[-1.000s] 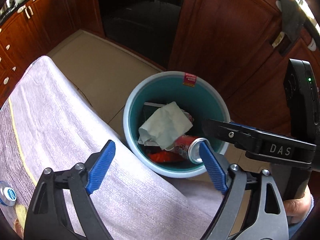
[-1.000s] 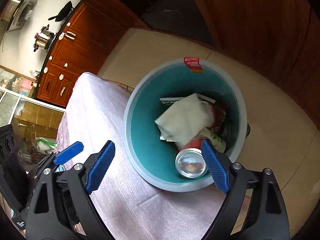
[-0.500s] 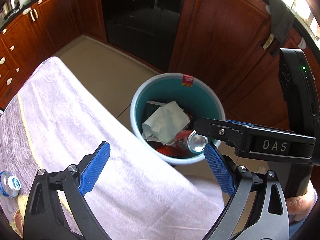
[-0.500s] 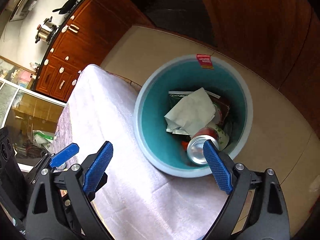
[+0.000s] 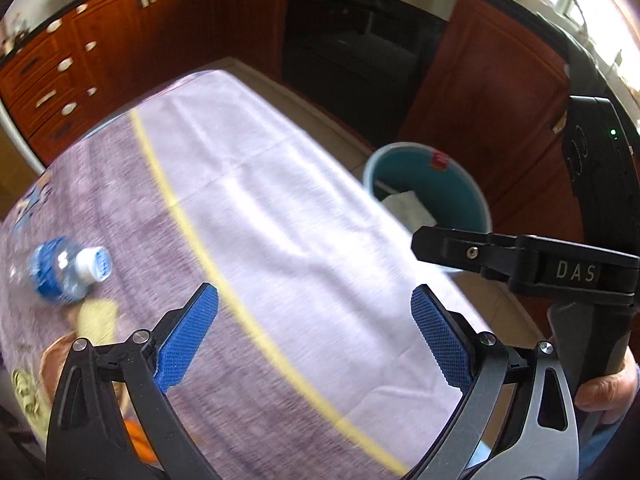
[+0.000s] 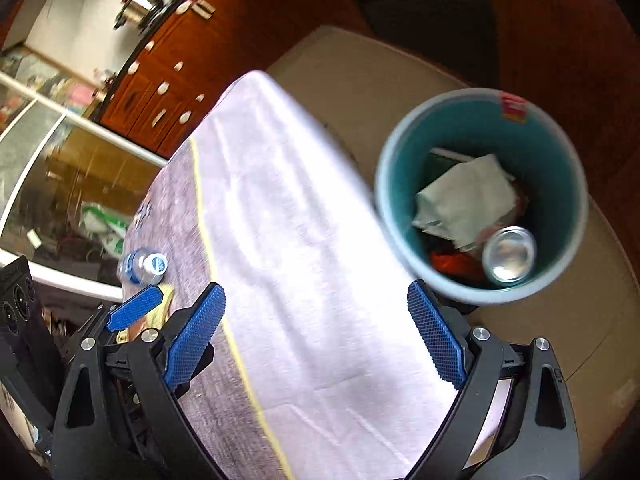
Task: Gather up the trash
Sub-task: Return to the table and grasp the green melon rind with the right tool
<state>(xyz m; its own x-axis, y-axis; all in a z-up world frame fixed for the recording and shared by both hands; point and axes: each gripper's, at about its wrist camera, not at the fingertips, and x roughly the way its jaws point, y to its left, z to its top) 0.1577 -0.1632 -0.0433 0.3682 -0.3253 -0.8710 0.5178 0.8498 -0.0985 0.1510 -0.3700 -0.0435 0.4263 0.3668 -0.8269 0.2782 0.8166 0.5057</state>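
Both my tongs have swung away from the teal bin (image 6: pixel 568 184) since a second ago; then they hung right over its mouth, and now they hang over the cloth-covered table (image 5: pixel 280 220) beside it. My left tongs (image 5: pixel 316 334) point steeply down at the cloth, blue pads spread about as wide as they go and nothing between them. My right tongs (image 6: pixel 316 332) tilt down the same way, pads just as far apart and bare, with only white cloth showing in the gap. In the left view my right hand (image 5: pixel 608 388) wraps the black handle at the frame's right edge, just this side of the bin.

The bin stands on the tan floor, touching or nearly touching the table's hanging edge; I cannot tell which. Inside it lie a crumpled pale paper (image 6: pixel 468 196), a silver-topped can (image 6: pixel 509 255) against the near wall, and a scrap of orange wrapper (image 6: pixel 448 262) under them. Well away from the bin, across the yellow stripe (image 5: pixel 192 232) on the grey part of the cloth, a small plastic bottle (image 5: pixel 68 268) with a blue label lies on its side. Next to it, closer to me, sit some yellowish scraps, too blurred to make out.
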